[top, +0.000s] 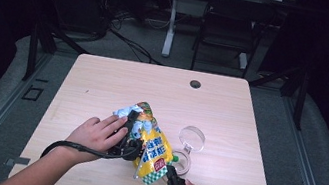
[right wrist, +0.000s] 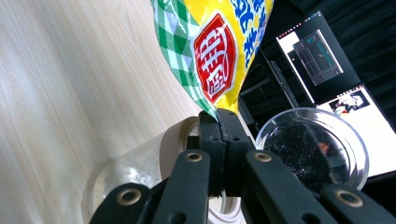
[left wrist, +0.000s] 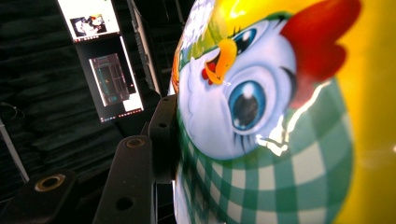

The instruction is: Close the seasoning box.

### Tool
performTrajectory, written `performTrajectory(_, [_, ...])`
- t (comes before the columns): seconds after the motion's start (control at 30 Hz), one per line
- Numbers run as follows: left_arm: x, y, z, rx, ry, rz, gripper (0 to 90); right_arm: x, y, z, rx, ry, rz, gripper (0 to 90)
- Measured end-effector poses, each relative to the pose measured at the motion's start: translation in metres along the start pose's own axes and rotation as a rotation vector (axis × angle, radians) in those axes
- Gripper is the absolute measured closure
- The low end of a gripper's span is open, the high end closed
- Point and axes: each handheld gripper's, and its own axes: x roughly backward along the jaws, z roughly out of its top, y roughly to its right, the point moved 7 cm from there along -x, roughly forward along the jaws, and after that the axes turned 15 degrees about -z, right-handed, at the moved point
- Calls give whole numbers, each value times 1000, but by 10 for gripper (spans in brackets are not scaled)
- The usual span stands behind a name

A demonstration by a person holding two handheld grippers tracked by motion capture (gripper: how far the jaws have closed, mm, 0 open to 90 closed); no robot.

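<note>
While the left gripper (top: 134, 135) clamps the snack bag's (top: 153, 146) puffy upper body above the table (top: 230, 108), the right gripper's (right wrist: 219, 122) jaws pinch its bottom corner fully shut, apparently to tear it over the clear jar (top: 181, 162).

Light wood table (top: 103, 82) on grey floor (top: 129, 46); black chair (top: 230, 22) behind; dark surroundings; lit monitors (left wrist: 109, 79) nearby
</note>
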Motion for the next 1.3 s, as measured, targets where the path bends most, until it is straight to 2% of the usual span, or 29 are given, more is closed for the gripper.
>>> performTrajectory(0.6, [3, -5, 2, -42, -18, 12, 594, -1, 0, 1, -10, 9, -1, 896])
performTrajectory(0.83, [3, -5, 4, -38, -22, 8, 597, -1, 0, 0, -7, 3, -2, 895])
performTrajectory(0.87, [3, -5, 5, -43, -24, 6, 598, -2, -1, 0, -21, 14, 1, 895])
performTrajectory(0.97, [3, -6, 5, -44, -21, 9, 599, -2, -2, 0, -22, 14, -1, 894])
performTrajectory(1.2, [4, -7, 6, -52, -30, 12, 599, -1, -1, 0, -5, 4, -2, 893])
performTrajectory(1.27, [5, -8, 6, -61, -40, 15, 599, -3, -4, 1, -45, 32, 7, 893])
performTrajectory(1.3, [5, -8, 6, -61, -40, 15, 600, -3, -4, 1, -45, 32, 7, 893])
